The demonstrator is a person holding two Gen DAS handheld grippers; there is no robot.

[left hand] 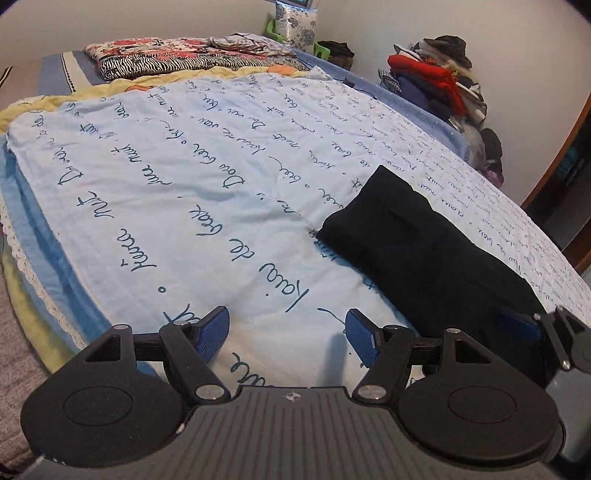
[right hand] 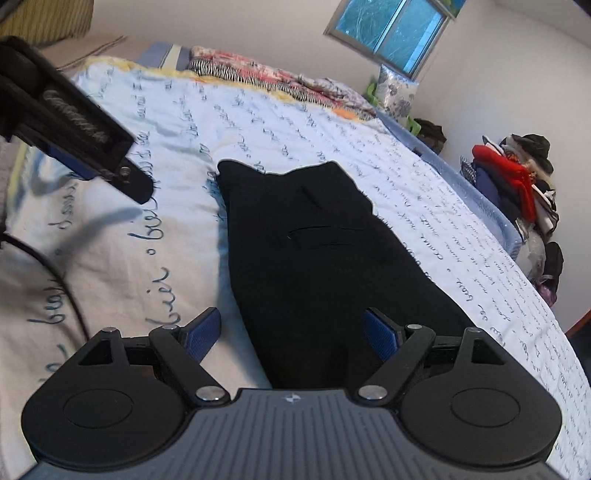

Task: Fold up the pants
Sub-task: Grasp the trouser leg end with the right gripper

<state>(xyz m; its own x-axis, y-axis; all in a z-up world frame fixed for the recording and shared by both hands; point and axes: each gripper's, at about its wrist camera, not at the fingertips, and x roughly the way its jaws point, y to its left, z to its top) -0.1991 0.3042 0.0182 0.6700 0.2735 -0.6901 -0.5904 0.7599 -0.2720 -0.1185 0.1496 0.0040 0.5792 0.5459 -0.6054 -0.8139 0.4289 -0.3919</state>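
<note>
Black pants (left hand: pixel 417 243) lie flat in a long narrow strip on the light blue sheet with script writing (left hand: pixel 166 177). In the left wrist view they run from the middle toward the lower right. My left gripper (left hand: pixel 286 328) is open over bare sheet, just left of the pants' near end, with nothing between its fingers. In the right wrist view the pants (right hand: pixel 314 258) stretch away from my right gripper (right hand: pixel 290 328), which is open above their near end: one blue pad over the sheet, the other over the cloth. The left gripper's body (right hand: pixel 74 122) shows at upper left.
Folded floral and zebra-print fabrics (left hand: pixel 166 55) lie at the far end of the bed, with a floral pillow (left hand: pixel 295 26) behind. A pile of clothes (left hand: pixel 436 81) stands against the right wall. A dark cable (right hand: pixel 55 266) crosses the sheet at left.
</note>
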